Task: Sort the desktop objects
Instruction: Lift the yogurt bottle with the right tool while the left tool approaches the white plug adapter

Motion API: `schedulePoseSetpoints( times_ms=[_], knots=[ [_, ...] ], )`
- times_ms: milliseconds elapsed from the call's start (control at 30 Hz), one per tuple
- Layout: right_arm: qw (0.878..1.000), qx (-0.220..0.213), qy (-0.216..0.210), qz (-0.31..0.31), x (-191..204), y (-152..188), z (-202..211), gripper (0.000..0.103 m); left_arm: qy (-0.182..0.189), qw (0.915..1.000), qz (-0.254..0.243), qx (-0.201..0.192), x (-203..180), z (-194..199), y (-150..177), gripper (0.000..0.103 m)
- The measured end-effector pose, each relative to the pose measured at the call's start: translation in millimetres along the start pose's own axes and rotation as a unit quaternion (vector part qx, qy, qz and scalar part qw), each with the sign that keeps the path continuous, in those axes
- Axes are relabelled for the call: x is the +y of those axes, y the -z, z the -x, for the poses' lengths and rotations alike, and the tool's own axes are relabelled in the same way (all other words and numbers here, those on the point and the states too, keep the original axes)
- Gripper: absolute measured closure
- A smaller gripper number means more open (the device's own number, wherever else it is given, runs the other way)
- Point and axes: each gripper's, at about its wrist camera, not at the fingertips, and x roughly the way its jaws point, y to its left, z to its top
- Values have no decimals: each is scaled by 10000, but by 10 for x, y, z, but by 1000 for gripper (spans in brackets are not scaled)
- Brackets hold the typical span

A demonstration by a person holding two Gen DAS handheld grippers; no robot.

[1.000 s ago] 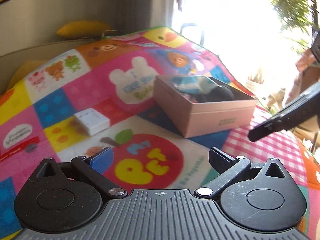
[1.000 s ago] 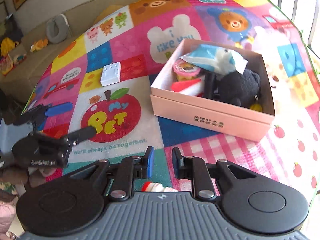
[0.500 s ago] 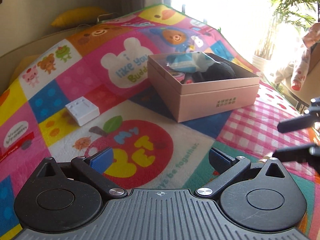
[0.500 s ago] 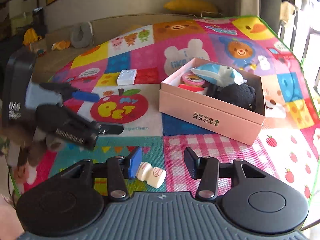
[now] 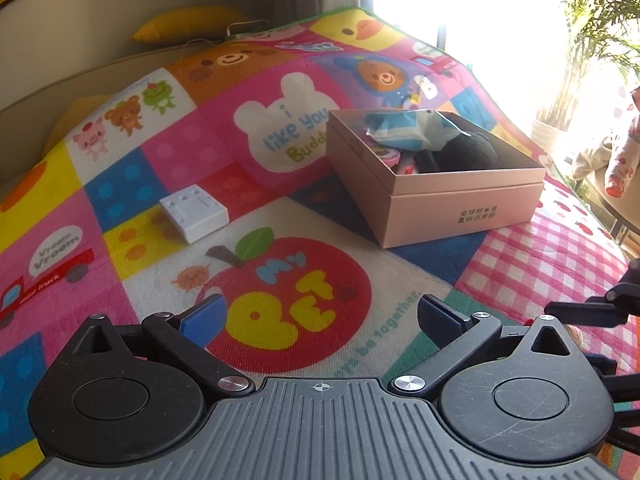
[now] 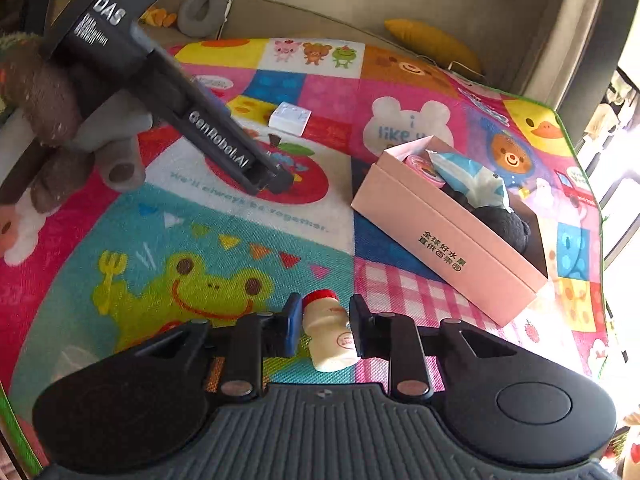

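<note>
A small yogurt bottle (image 6: 330, 334) with a red cap lies on the mat between the fingers of my right gripper (image 6: 325, 326), whose jaws stand open on either side of it. A pink box (image 6: 448, 236) holds a black plush, a blue-white packet and other items; it also shows in the left wrist view (image 5: 456, 204). A white adapter block (image 5: 194, 213) lies on the mat left of the box, also seen in the right wrist view (image 6: 290, 118). My left gripper (image 5: 320, 316) is open and empty above the apple print.
A colourful cartoon play mat (image 5: 280, 140) covers the surface. A beige sofa with a yellow cushion (image 5: 192, 24) stands behind. The left gripper's body (image 6: 168, 92) crosses the upper left of the right wrist view. A bright window and plant (image 5: 592, 40) are at right.
My right gripper has dropped low and swung so the yogurt bottle now sits between its open fingers. The left gripper has shifted slightly, staying open.
</note>
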Motion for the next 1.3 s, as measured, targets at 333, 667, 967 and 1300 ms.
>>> schedulePoseSetpoints(
  times_ms=[333,667,967,1300],
  knots=[
    [9534,-626,-841,-2830,-750,-49,-198,78,1038,9887,-1042,-294,-396,178,146,0],
    [9363,-663,-1325,-3185,-761,93,-251,79,619,9870,-1415,-455,-698,-54,81,0],
    [9502,-588,-1108,-2852,-749,183,-136,79,474,9878,-1469,-201,-514,-12,159,0],
    [9613,-594,-18,-2689,-786,224,-173,34,-973,9936,570,-63,464,-579,-487,0]
  ],
)
